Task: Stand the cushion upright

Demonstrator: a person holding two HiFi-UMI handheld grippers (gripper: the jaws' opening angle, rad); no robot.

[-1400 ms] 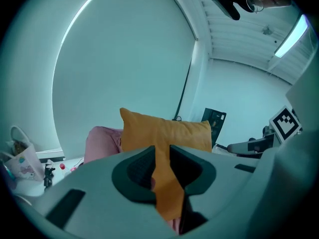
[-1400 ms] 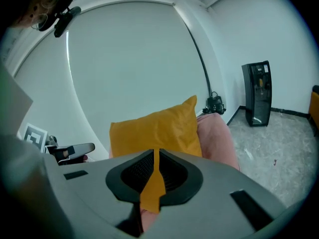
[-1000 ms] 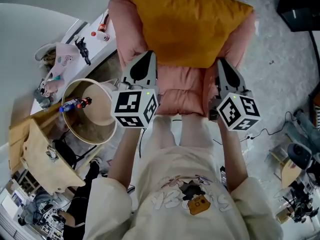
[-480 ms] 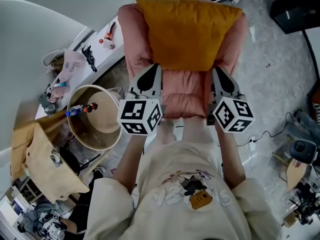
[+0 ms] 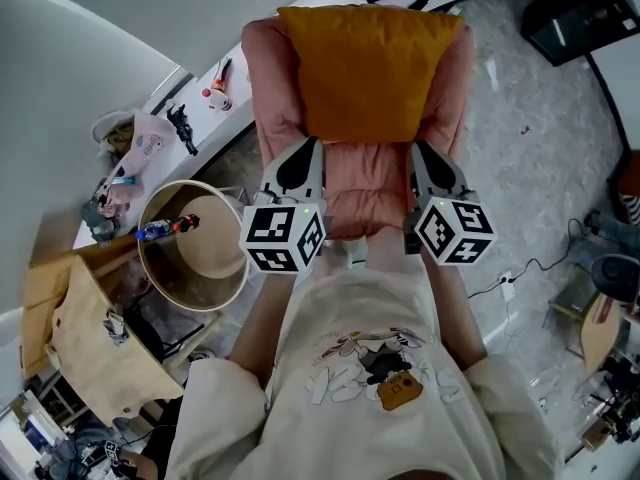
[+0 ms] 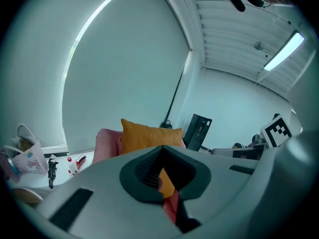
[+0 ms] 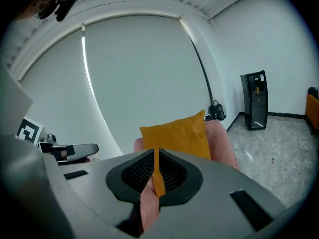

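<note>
**Orange cushion [image 5: 370, 68] upright in pink armchair [image 5: 368, 186]**

The cushion stood on the seat, against the backrest. The left gripper [image 5: 310, 143] and the right gripper [image 5: 420, 149] hung at the seat's front, apart from the cushion, both closed and holding nothing.

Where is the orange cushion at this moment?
In the head view the orange cushion stands at top centre, on the pink armchair against its backrest, just beyond the tips of the left gripper and the right gripper.
</note>
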